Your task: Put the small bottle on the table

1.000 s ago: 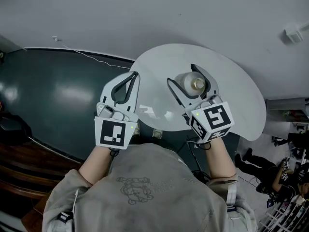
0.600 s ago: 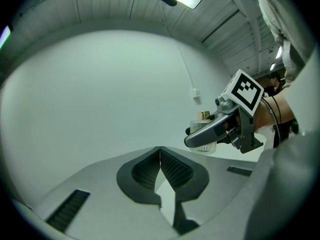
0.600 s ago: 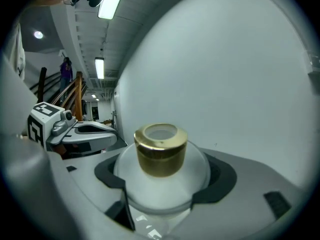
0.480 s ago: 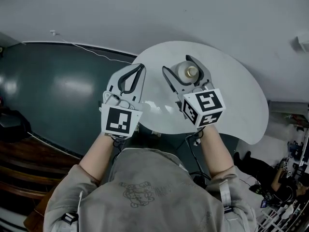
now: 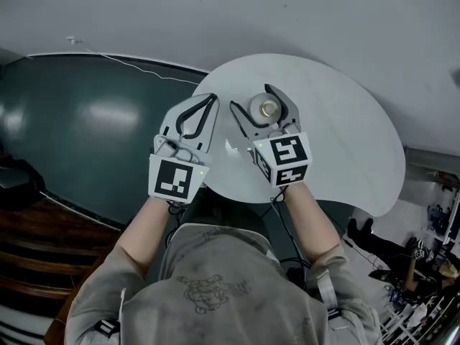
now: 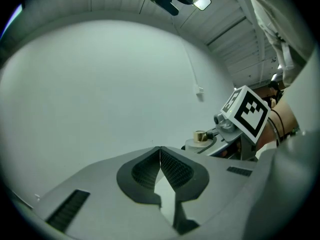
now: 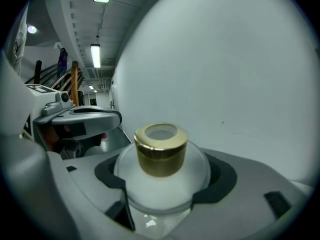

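A small frosted white bottle [image 5: 267, 108] with a gold cap [image 7: 160, 145] stands upright between the jaws of my right gripper [image 5: 253, 99], which is shut on its round body [image 7: 161, 184]. It is held over the left part of the round white table [image 5: 345, 142]; whether its base touches the top is hidden. My left gripper [image 5: 210, 100] is just left of it, over the table's left edge, jaws shut together on nothing [image 6: 160, 149]. From the left gripper view the cap [image 6: 200, 135] shows at the right.
A dark teal floor area [image 5: 86, 135] lies left of the table, with a thin white cable [image 5: 136, 65] along its far edge. Clutter and cables [image 5: 424, 264] sit at the lower right. The table's right half [image 5: 359, 171] is bare.
Both grippers have shifted left and a little farther out over the table; the right one has carried the bottle with it. Neither grip has changed.
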A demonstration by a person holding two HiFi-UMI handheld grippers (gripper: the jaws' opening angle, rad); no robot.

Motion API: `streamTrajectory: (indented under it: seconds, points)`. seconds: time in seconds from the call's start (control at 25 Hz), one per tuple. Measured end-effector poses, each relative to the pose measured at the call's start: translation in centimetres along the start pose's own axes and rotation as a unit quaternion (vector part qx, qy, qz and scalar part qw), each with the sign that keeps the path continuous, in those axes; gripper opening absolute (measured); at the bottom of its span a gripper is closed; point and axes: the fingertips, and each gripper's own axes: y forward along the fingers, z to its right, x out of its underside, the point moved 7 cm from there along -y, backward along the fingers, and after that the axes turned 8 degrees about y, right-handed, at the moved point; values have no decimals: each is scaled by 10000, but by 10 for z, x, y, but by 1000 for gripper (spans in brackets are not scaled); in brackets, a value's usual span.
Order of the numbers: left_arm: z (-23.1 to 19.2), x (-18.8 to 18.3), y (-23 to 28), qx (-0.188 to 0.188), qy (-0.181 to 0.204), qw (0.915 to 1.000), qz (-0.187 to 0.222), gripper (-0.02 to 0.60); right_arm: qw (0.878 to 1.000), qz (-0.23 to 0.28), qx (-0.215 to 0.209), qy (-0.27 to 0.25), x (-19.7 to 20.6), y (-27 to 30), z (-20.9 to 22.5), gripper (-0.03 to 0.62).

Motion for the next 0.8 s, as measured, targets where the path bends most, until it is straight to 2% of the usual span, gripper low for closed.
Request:
streamTrajectory:
  seconds: [0.36,0.6,0.72,0.8]
  points:
    - [5,72,25,139,137,9972,-725,17,9995,-290,78,26,59,50,10,321]
    - [9,112,36,69,111,9956,-929,17,9984,-567,78,23,101,78,22,321]
    - [11,133,40,94,-29,9949,-1003,17,9979,-640,80,6,118,90,24,321]
    - [13,149,42,112,-287,9933,-1110,17,9975,-698,69,17,130,97,25,321]
